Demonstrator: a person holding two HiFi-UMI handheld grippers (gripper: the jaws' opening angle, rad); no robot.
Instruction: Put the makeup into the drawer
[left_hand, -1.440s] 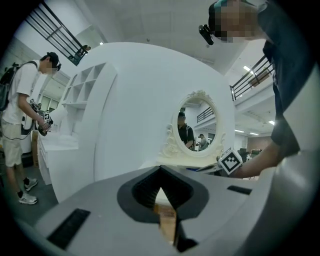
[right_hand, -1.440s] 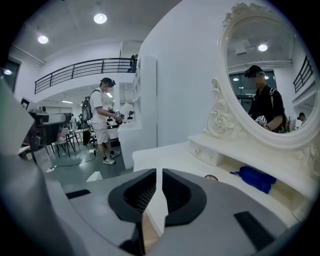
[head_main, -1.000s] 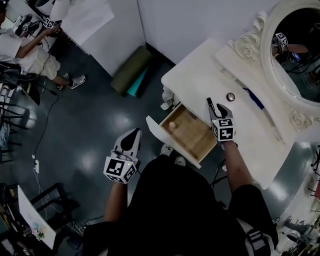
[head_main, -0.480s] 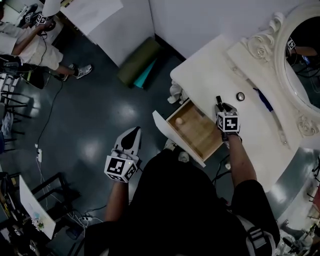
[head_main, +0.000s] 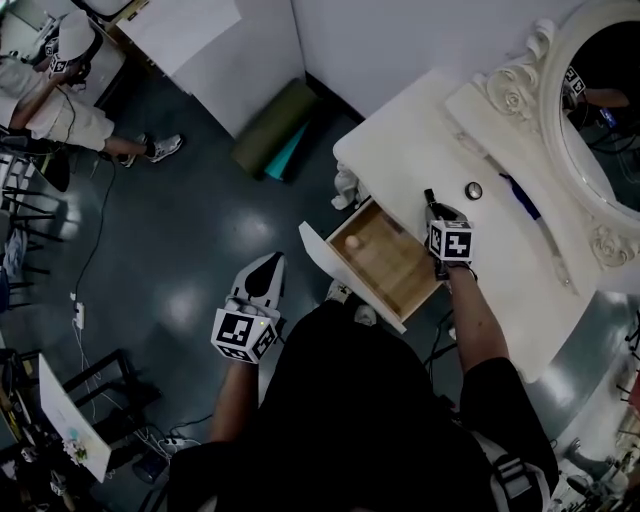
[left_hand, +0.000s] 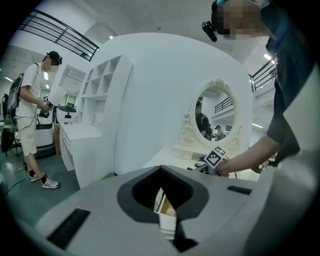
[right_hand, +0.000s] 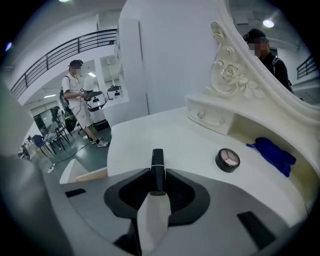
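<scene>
Right claw: closing on a slim black makeup stick, which is pinched at its near end; the far end juts out ahead of the jaws.
Left claw: pressed together and empty, held off the table, over the floor.
Handling (judged): light, rigid and smooth-walled, so apt to swivel or slip when pinched at one end. A hold across the barrel, nearer mid-length, would steady it.
Long axis: in line with the right claw; the free tip points forward and down, toward the table's back.
Location: over the table's front edge, just beside the open drawer, not yet in it.
Surroundings: a round compact and a blue item lie farther back on the table, apart from the stick.
</scene>
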